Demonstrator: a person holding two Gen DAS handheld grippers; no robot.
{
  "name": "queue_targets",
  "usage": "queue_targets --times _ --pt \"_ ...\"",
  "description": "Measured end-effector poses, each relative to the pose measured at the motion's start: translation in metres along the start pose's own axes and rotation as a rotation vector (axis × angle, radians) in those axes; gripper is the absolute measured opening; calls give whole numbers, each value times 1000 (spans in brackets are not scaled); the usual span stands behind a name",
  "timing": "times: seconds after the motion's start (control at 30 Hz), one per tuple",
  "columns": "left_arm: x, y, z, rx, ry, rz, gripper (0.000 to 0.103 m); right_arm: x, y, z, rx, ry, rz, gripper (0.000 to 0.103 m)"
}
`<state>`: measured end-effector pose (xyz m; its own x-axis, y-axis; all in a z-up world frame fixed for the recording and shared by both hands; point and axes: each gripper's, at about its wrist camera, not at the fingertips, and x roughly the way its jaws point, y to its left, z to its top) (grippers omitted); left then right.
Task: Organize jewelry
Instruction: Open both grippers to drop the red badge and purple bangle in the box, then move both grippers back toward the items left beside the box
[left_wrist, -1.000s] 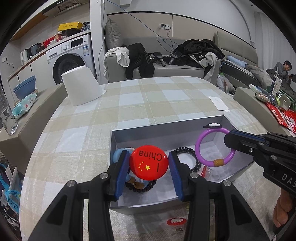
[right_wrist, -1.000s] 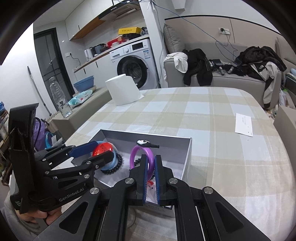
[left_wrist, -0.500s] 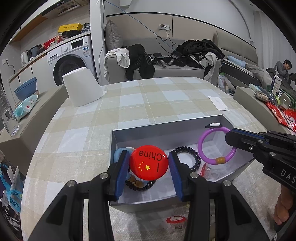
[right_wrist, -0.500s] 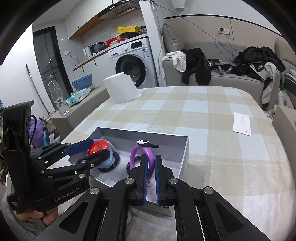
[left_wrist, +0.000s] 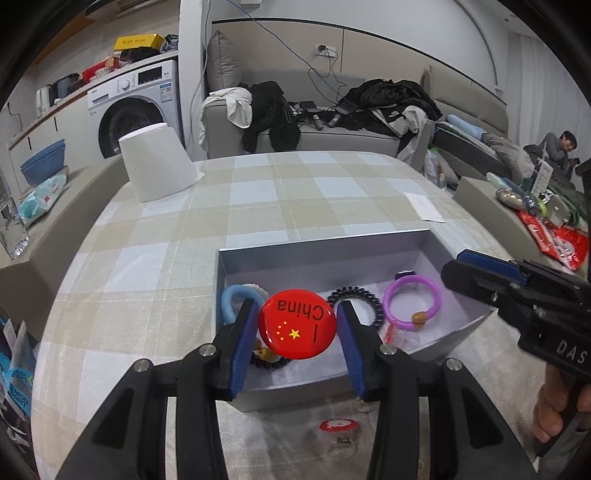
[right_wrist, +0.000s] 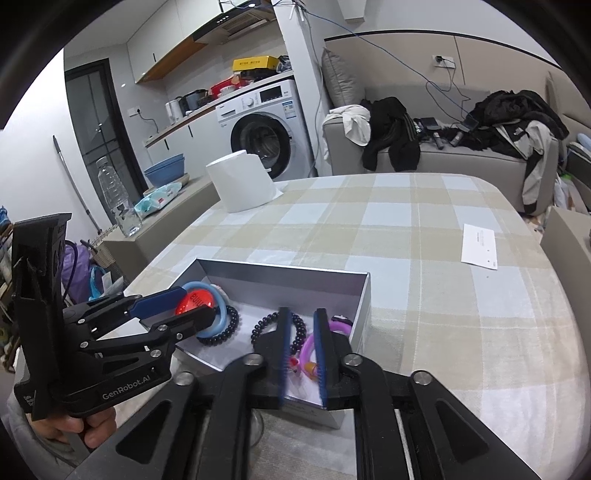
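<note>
My left gripper (left_wrist: 297, 330) is shut on a round red "China" badge (left_wrist: 297, 324) and holds it above the near left part of an open grey box (left_wrist: 325, 251). In the box lie a light blue ring (left_wrist: 231, 297), a black bead bracelet (left_wrist: 356, 299) and a purple ring (left_wrist: 412, 302). In the right wrist view my right gripper (right_wrist: 301, 350) is open over the box's near right part (right_wrist: 364, 295), with the purple ring (right_wrist: 308, 347) lying flat below between its fingers. The badge (right_wrist: 194, 301) shows there in the left gripper (right_wrist: 177, 304).
A white paper roll (left_wrist: 157, 166) stands at the table's far left. A white paper slip (left_wrist: 424, 206) lies at the far right. A small red-and-white item (left_wrist: 338, 424) lies on the cloth in front of the box. A sofa with clothes is behind the table.
My right gripper has opened and let go of the purple ring, which now lies flat in the box. The left gripper still holds the badge in about the same place.
</note>
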<state>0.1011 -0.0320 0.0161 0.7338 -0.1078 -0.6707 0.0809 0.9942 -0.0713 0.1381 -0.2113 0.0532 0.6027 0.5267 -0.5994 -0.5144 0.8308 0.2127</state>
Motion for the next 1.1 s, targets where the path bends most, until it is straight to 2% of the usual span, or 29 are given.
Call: queue_targets --times 0.03,0.07,0.1,0.2,0.23,0.27,0.33,0.5,0.63,0.77,0.93,1.0,1.1 --pt "-2 0 0 -2 8 -10 46 -3 0 0 0 -7 2 39" --pt "-4 0 0 -2 12 -11 57 -7 1 -1 -5 -15 13 56" --pt "-6 0 -1 -2 11 -9 63 -11 1 -3 -9 -22 11 74" --pt "-18 3 -7 -4 -8 -65 74 -25 3 -11 -21 -43 -8 94" --pt "-23 4 -10 -5 -14 -85 78 -28 3 -14 -26 -36 -8 97" --pt "-28 5 -13 -5 -19 -94 90 -32 3 -19 -27 -27 -10 103" --pt "-37 6 -22 -8 -26 -65 102 -33 3 -26 -24 -4 -12 103" --pt "-40 5 -39 -9 0 -40 102 -23 12 -42 -71 80 -40 103" --pt "-29 9 -49 1 58 27 102 -17 23 -49 -107 137 -8 103" --pt "-26 15 -54 -21 86 42 102 -19 33 -59 -163 180 21 102" --pt "-28 17 -60 -34 99 41 102 -19 45 -76 -229 225 41 80" --pt "-29 17 -64 -30 104 44 102 -16 49 -80 -242 247 64 59" --pt "-27 17 -67 -27 115 42 102 -12 57 -83 -266 268 94 45"
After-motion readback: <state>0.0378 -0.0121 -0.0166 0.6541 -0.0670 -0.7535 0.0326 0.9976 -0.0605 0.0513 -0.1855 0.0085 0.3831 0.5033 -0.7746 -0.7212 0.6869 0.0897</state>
